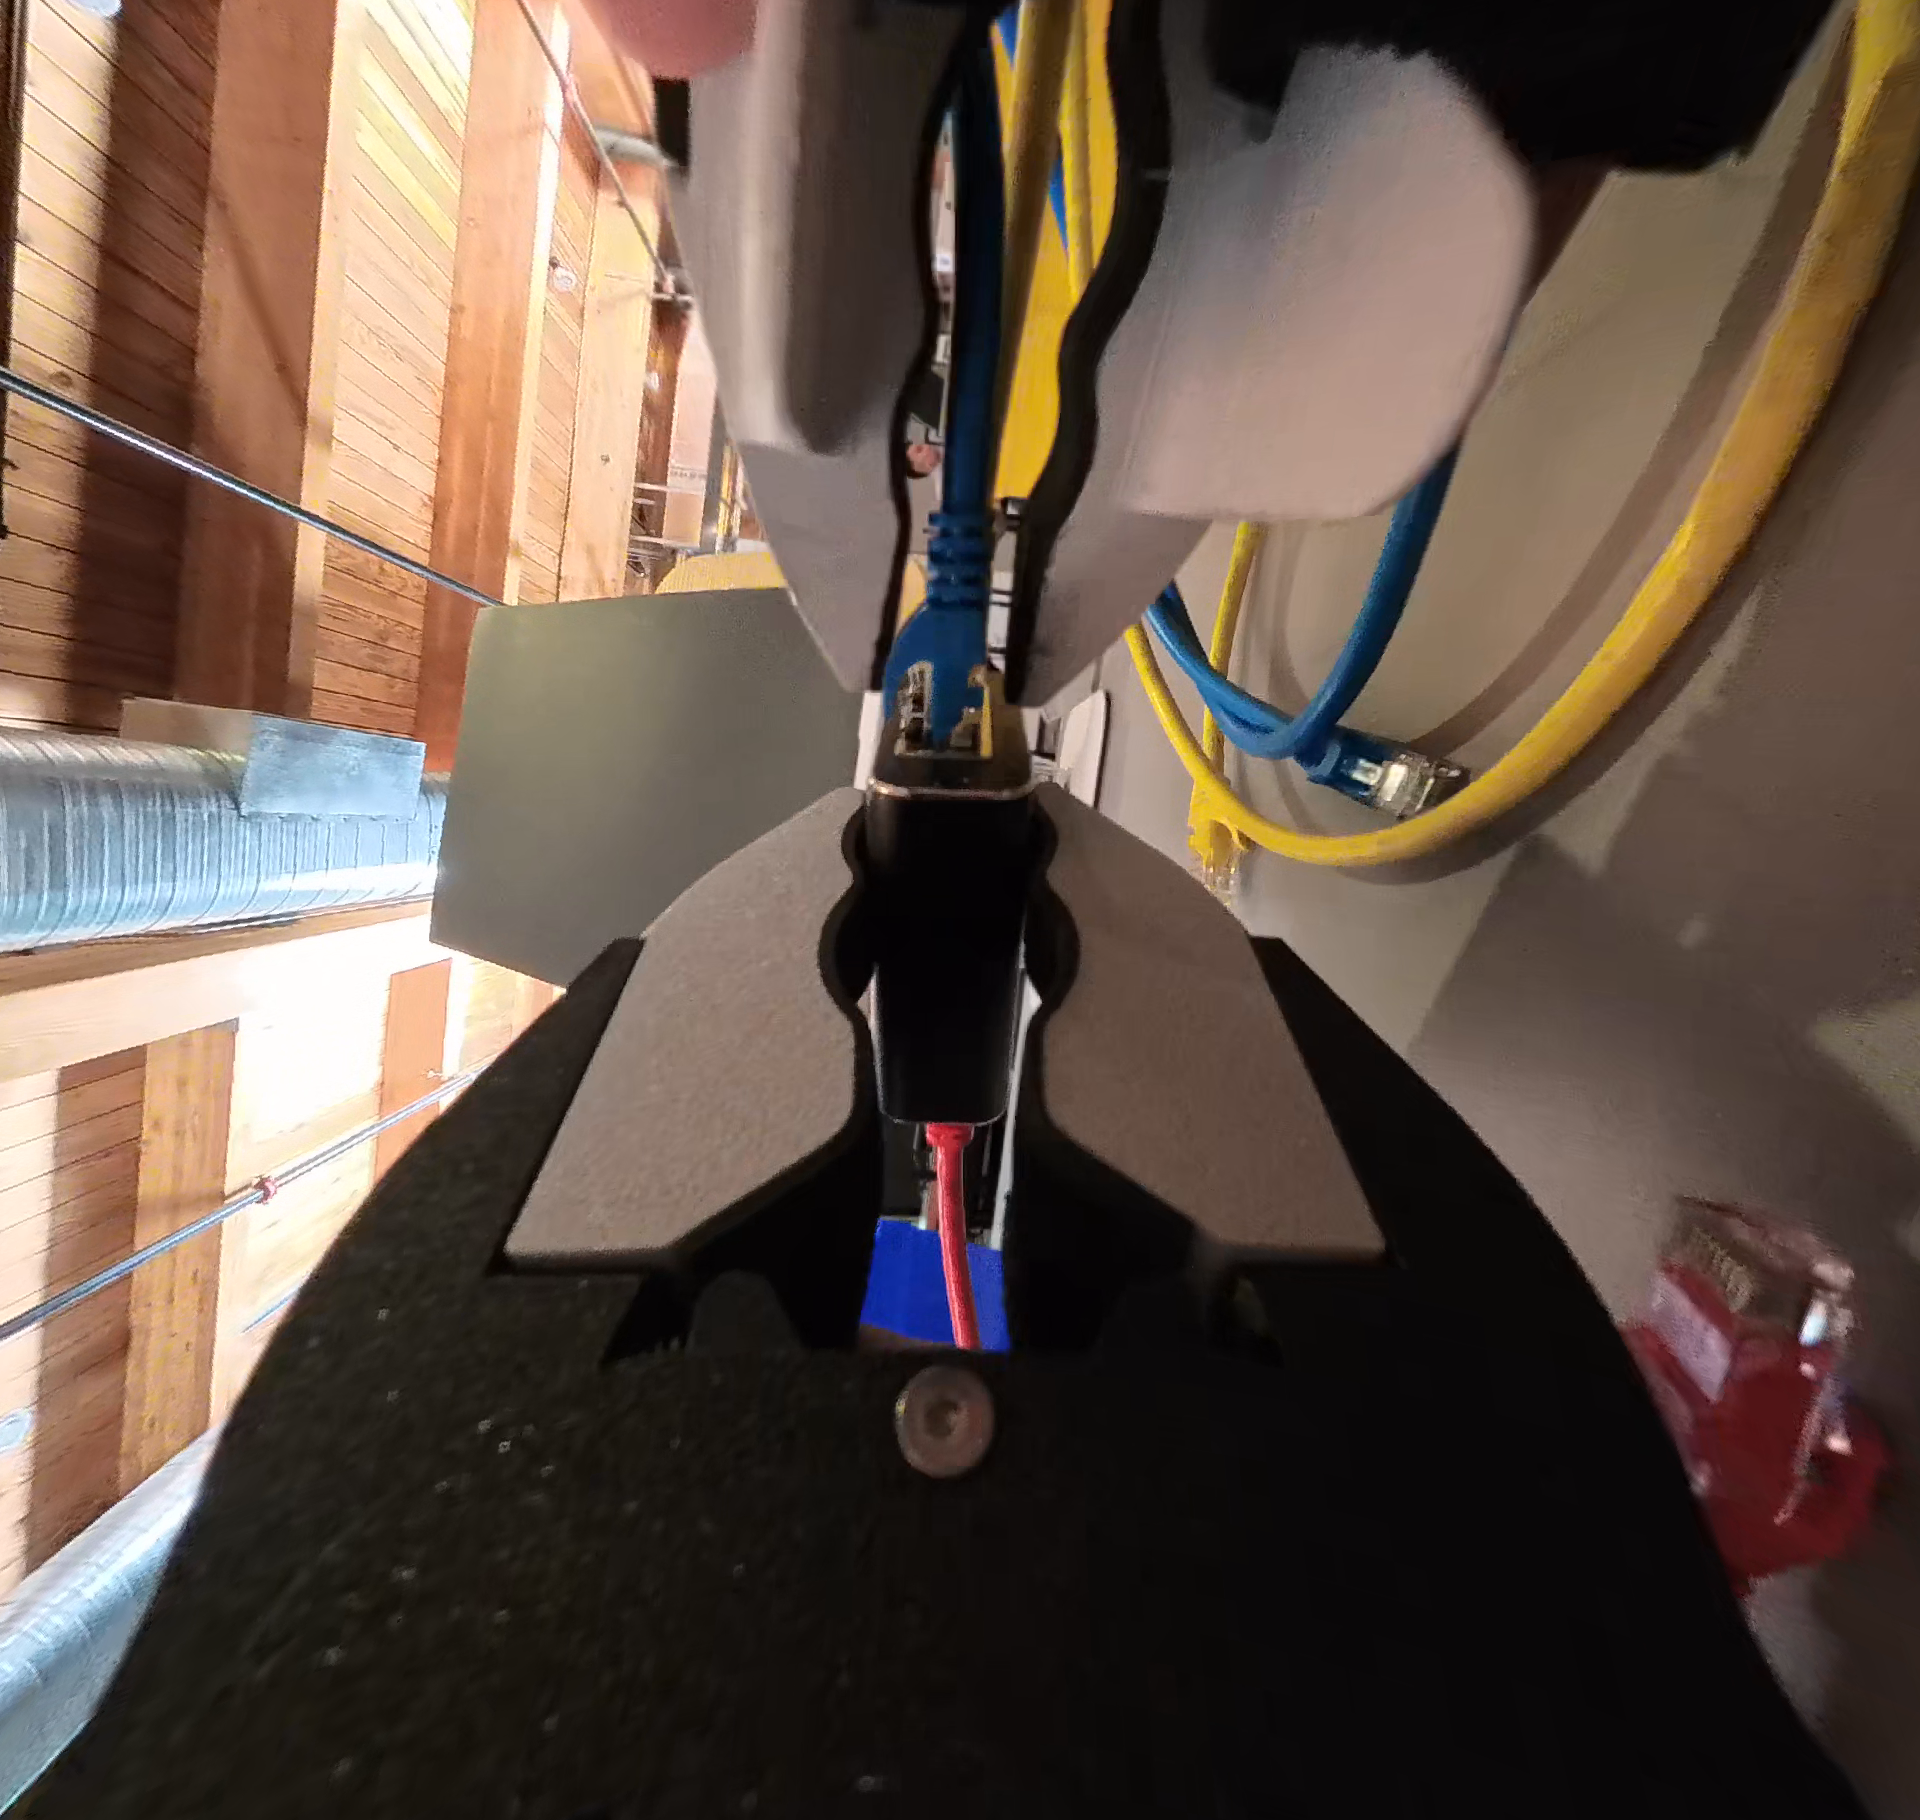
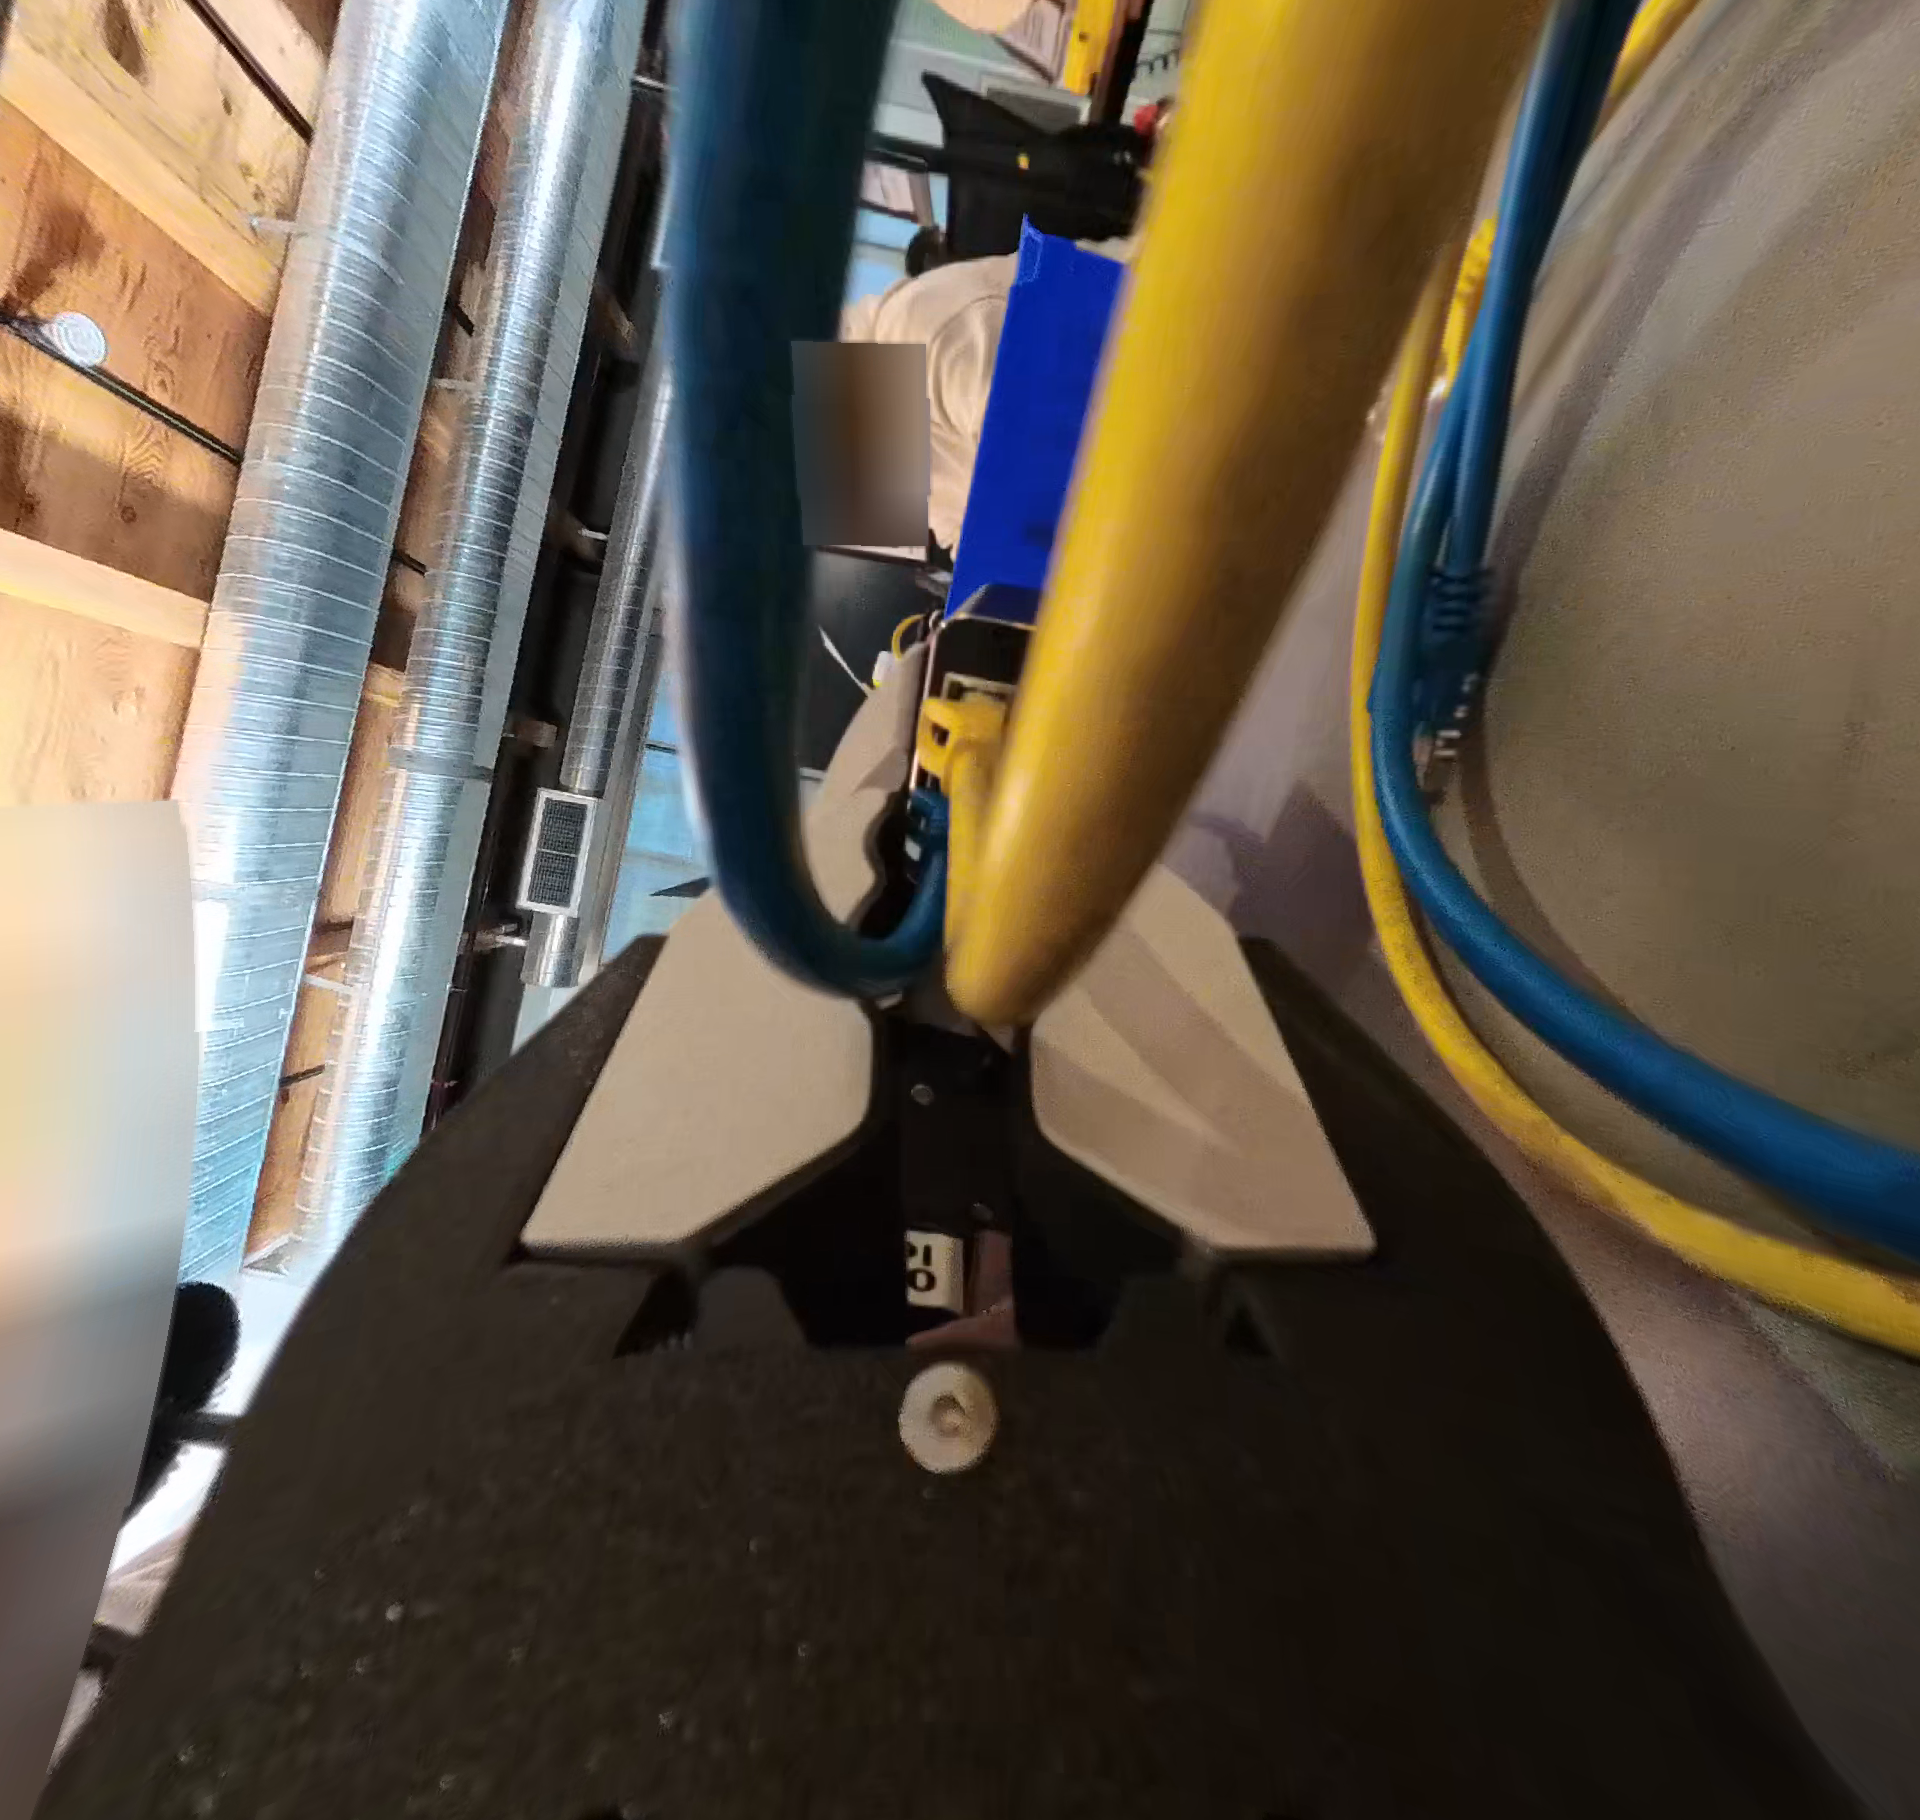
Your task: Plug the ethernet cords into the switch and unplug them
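Observation:
My left gripper (image 1: 951, 804) is shut on the black switch (image 1: 945, 949), held end-on and lifted off the table. A red cord (image 1: 958, 1240) leaves the switch's near end. My right gripper (image 1: 945, 679) comes in from the top, shut on the blue ethernet plug (image 1: 943, 627), whose tip sits in a port at the switch's far end; how deep I cannot tell. In the right wrist view, the right gripper (image 2: 935, 820) holds the blue plug (image 2: 928, 814) at the switch (image 2: 977, 653). A yellow plug (image 2: 951, 731) is in the port beside it. Its yellow cord (image 2: 1164, 523) loops blurred close to the camera.
Both views are rolled, with the grey table (image 1: 1558, 991) on the right. On it lie a loose blue cord with its plug (image 1: 1382, 773), a yellow cord (image 1: 1662, 627) and a blurred red plug (image 1: 1756, 1375). Blue and yellow cords (image 2: 1558, 1064) cross the table (image 2: 1745, 731). A person (image 2: 971, 336) is behind. The grippers are tip to tip, or close to it.

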`<state>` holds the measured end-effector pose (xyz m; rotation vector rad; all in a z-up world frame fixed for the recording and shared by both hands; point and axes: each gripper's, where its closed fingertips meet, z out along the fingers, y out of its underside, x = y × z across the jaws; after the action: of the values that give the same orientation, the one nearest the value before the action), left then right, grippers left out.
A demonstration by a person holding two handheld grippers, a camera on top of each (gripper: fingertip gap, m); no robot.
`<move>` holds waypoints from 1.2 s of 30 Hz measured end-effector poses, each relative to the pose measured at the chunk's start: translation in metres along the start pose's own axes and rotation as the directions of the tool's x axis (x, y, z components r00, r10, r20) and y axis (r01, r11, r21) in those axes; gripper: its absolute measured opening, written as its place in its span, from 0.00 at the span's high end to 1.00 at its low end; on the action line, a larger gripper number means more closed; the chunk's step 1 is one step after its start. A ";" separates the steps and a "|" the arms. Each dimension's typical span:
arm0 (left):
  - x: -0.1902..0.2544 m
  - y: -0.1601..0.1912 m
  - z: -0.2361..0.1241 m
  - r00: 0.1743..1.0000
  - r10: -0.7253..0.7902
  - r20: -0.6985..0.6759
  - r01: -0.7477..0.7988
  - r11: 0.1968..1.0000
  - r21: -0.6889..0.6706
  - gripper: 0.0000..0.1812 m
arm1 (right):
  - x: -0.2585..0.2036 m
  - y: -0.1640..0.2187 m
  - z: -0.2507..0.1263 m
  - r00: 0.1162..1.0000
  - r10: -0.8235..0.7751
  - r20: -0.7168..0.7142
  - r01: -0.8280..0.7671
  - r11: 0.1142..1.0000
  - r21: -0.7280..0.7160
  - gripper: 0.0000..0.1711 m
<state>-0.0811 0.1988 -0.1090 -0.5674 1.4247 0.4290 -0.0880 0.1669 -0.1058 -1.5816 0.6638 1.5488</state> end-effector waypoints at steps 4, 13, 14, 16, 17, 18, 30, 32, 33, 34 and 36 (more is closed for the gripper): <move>0.004 0.000 0.001 1.000 0.013 -0.011 -0.013 1.000 -0.002 0.87 | 0.003 -0.001 -0.002 1.000 0.024 0.003 -0.024 1.000 0.004 0.92; 0.008 -0.001 0.002 0.999 0.032 -0.028 -0.032 0.999 -0.014 0.87 | 0.008 0.000 -0.003 0.998 0.058 0.033 -0.057 0.998 -0.019 0.92; 0.008 -0.001 0.002 0.999 0.033 -0.031 -0.033 0.999 -0.015 0.87 | 0.008 0.000 -0.003 0.997 0.074 0.037 -0.074 0.997 -0.013 0.92; 0.009 -0.001 0.002 0.999 0.038 -0.030 -0.038 0.999 -0.012 0.87 | 0.008 0.000 -0.004 0.995 0.089 0.044 -0.089 0.996 -0.011 0.92; 0.009 -0.001 0.002 0.999 0.036 -0.032 -0.037 0.999 -0.012 0.87 | 0.008 0.000 -0.004 0.994 0.098 0.043 -0.097 0.995 -0.008 0.92; 0.009 -0.001 0.002 0.999 0.035 -0.033 -0.035 0.999 -0.014 0.87 | 0.008 0.000 -0.003 0.994 0.099 0.044 -0.099 0.995 -0.004 0.91; 0.011 0.000 0.003 0.999 0.034 -0.043 -0.034 0.999 -0.019 0.87 | 0.007 0.000 -0.001 0.988 0.139 0.071 -0.140 0.990 0.011 0.89; 0.012 0.000 0.003 0.998 0.038 -0.044 -0.039 0.999 -0.020 0.87 | 0.009 0.000 -0.001 0.986 0.153 0.069 -0.155 0.988 0.025 0.92; 0.013 0.000 0.003 0.998 0.045 -0.045 -0.046 0.999 -0.021 0.87 | 0.010 -0.001 -0.001 0.983 0.168 0.072 -0.170 0.985 0.032 0.92; 0.014 0.000 0.003 0.998 0.053 -0.046 -0.054 0.998 -0.023 0.87 | 0.011 -0.001 -0.001 0.981 0.179 0.074 -0.183 0.982 0.039 0.92; 0.014 0.000 0.003 0.997 0.068 -0.043 -0.069 0.997 -0.020 0.87 | 0.012 0.000 -0.002 0.981 0.182 0.070 -0.185 0.981 0.048 0.92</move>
<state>-0.0773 0.1994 -0.1231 -0.5486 1.4846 0.4903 -0.0858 0.1672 -0.1181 -1.4558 0.8279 1.6944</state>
